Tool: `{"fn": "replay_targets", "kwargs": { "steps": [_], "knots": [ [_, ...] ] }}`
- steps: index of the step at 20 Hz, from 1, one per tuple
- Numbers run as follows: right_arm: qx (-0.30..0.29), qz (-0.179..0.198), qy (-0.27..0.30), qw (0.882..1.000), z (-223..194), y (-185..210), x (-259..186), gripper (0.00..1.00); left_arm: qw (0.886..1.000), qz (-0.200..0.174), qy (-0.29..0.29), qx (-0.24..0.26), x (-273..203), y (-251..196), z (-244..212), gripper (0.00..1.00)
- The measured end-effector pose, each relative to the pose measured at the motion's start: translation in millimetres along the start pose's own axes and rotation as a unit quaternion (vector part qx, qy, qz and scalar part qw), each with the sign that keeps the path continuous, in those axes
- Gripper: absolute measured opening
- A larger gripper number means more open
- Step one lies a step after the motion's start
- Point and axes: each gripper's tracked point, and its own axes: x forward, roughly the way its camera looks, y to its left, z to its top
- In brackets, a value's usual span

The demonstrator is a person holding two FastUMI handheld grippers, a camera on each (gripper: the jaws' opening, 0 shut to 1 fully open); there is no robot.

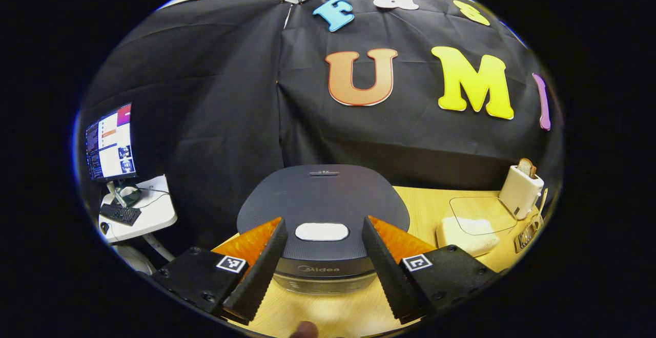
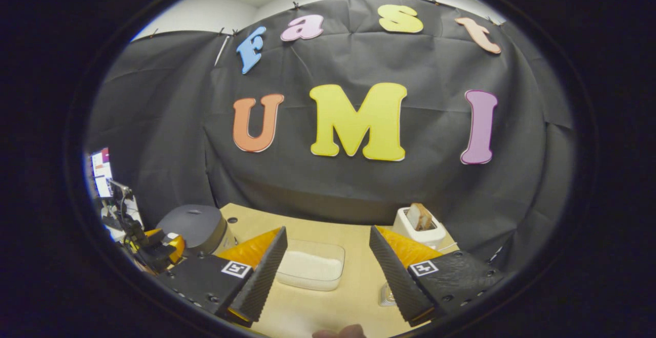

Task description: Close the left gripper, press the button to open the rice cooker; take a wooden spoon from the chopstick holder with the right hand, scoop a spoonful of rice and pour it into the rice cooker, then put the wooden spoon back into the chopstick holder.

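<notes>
Dark grey rice cooker (image 1: 323, 210), lid apparently shut.

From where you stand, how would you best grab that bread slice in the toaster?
Probably by its top edge, coming from straight above: the bread slice stands upright in the toaster, with only its top poking out.
</notes>
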Motion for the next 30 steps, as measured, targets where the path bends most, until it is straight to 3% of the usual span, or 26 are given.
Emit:
{"fn": "replay_targets", "kwargs": {
  "steps": [2,6,10,15,20,26,29,30],
  "knots": [
    [0.008,-0.014,-0.005,1.0,1.9,-8.8,-1.8,0.99,1.0,0.001,0.001,0.022,-7.5,2.3,11.4,0.96],
    [0.033,-0.043,-0.017,0.998,9.9,-29.8,-11.3,0.98,0.995,-0.036,-0.088,0.036,-33.7,-25.6,100.2,0.97],
    [0.041,-0.068,-0.039,0.996,23.4,-49.7,-22.2,0.99,0.987,-0.082,-0.136,0.02,-59.1,-69.0,172.7,0.96],
    [0.032,-0.081,-0.088,0.992,55.9,-63.2,-43.3,0.96,0.983,-0.126,-0.133,0.0,-84.8,-110.8,204.4,1.0],
    [0.025,-0.095,-0.116,0.988,68.5,-61.8,-55.6,0.98,0.977,-0.159,-0.142,-0.024,-115.0,-148.9,219.2,0.96],
    [0.061,-0.097,-0.093,0.989,54.1,-68.9,-51.2,0.98,0.972,-0.181,-0.147,-0.016,-134.0,-177.8,220.1,0.96],
    [0.063,-0.09,-0.078,0.991,46.9,-65.4,-46.9,0.92,0.971,-0.193,-0.14,-0.005,-137.2,-189.0,217.7,0.96],
    [0.066,-0.085,-0.074,0.991,46.4,-62.5,-45.8,0.95,0.97,-0.196,-0.141,-0.002,-140.8,-190.8,219.5,0.96]
  ]
}}
